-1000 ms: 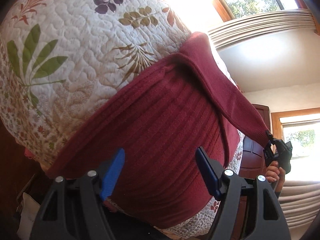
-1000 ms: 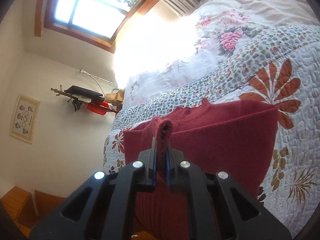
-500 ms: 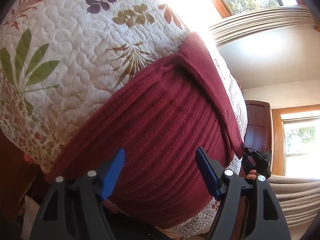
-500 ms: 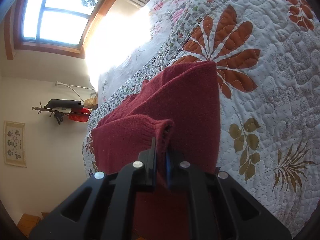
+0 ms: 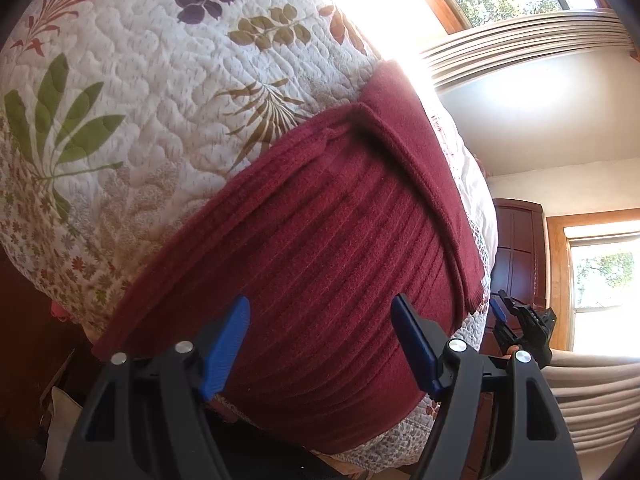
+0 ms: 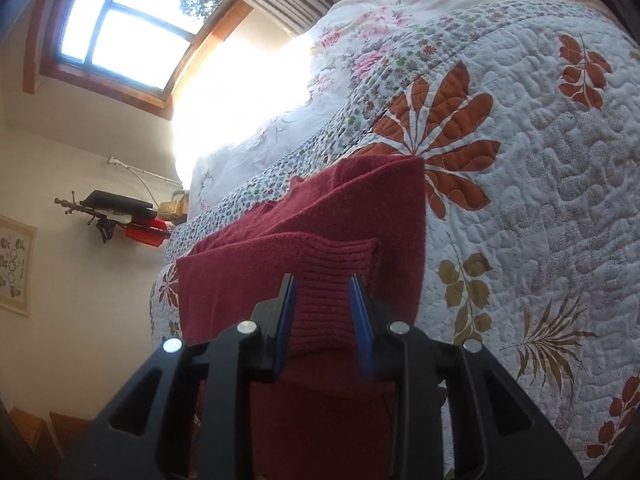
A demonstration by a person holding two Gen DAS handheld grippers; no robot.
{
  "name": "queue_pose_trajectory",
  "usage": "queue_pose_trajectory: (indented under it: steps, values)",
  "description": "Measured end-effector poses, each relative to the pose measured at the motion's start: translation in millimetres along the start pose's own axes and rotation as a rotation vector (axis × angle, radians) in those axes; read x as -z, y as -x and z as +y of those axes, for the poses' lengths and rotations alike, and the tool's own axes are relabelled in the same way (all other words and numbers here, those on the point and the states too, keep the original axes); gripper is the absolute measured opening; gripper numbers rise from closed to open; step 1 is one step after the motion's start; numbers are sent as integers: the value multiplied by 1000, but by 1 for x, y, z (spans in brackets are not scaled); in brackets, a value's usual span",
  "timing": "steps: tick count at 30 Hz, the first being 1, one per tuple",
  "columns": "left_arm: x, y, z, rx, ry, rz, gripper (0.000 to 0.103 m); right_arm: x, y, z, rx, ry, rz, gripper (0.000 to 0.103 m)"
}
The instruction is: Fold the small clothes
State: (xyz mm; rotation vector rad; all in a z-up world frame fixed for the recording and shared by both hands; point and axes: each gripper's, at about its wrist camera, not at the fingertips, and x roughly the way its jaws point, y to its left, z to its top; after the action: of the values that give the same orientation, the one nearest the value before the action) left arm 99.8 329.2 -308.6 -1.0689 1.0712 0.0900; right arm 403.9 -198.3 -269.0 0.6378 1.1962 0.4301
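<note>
A maroon ribbed sweater [image 5: 320,240] lies flat on a leaf-print quilt [image 5: 140,100]. One sleeve [image 5: 420,184] is folded across its body, with the cuff [image 6: 340,260] resting on top. My left gripper [image 5: 320,316] hovers open over the sweater's near edge, nothing between its blue pads [image 5: 228,340]. In the right wrist view my right gripper [image 6: 322,292] is open, its fingers standing apart on either side of the loose cuff. The left wrist view shows the right gripper [image 5: 516,320] small, just beyond the cuff end [image 5: 472,296].
The quilt [image 6: 540,160] covers a bed with floral bedding [image 6: 360,40] further up. A window [image 6: 120,28] and a wall rack [image 6: 116,212] are on the far side. A dark wooden door [image 5: 516,248] and a second window [image 5: 600,272] stand past the bed's edge.
The right gripper carried the sleeve cuff across and down onto the sweater, then opened and let it go. The sleeve now lies flat. The left gripper stayed open, nearly still.
</note>
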Motion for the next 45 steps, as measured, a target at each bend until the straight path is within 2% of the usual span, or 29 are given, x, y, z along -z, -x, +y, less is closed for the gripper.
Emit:
queue_pose_trajectory:
  steps: [4,5,7,9,11,13,16,19,20,22,24,27,29,30,31,32,33,34,35,36,39,42,45]
  values:
    - [9,9,-2,-14,1,-26,73,11,-31,-6,18,9,82,36]
    - [12,14,-1,-18,3,-36,73,13,-34,-12,18,-3,89,35]
    - [19,26,4,-32,10,-59,75,16,-28,-20,-1,-29,68,35]
    - [26,39,14,-56,17,-84,79,19,-10,-25,1,-31,28,52]
    - [32,50,28,-82,20,-83,82,27,7,-28,-15,-10,17,52]
    - [34,54,41,-105,-5,-40,84,38,24,-35,-19,14,27,53]
    - [37,52,55,-174,-115,36,86,71,44,-47,17,45,40,56]
    - [33,36,68,-185,-214,121,87,115,57,-53,66,50,47,57]
    - [30,27,72,-186,-248,151,87,130,60,-56,82,37,42,60]
    - [25,7,81,-190,-312,202,87,161,67,-66,106,-36,25,63]
    - [19,-17,90,-213,-382,256,87,192,71,-78,93,-134,17,63]
    - [13,-49,101,-187,-444,342,87,238,71,-80,122,-214,24,63]
    - [11,-62,105,-142,-469,387,87,264,75,-73,146,-234,25,63]
    - [10,-66,108,-114,-473,412,85,275,78,-70,155,-241,21,63]
    - [9,-70,111,-93,-472,441,77,285,81,-67,162,-245,16,63]
    - [8,-74,114,-80,-470,469,68,294,85,-65,169,-251,9,63]
    - [7,-78,119,-77,-461,495,48,302,88,-64,172,-259,0,63]
    - [5,-79,123,-65,-449,514,43,310,91,-64,174,-269,-5,63]
    - [4,-79,127,-48,-437,519,42,317,93,-65,179,-278,-13,63]
    - [3,-77,130,-37,-432,520,35,324,95,-66,182,-287,-20,63]
    - [1,-72,135,-23,-433,514,7,342,97,-73,173,-330,-37,63]
    - [2,-59,139,36,-386,513,6,357,93,-81,146,-374,-46,63]
    - [2,-34,134,129,-342,514,6,369,86,-90,111,-417,-55,63]
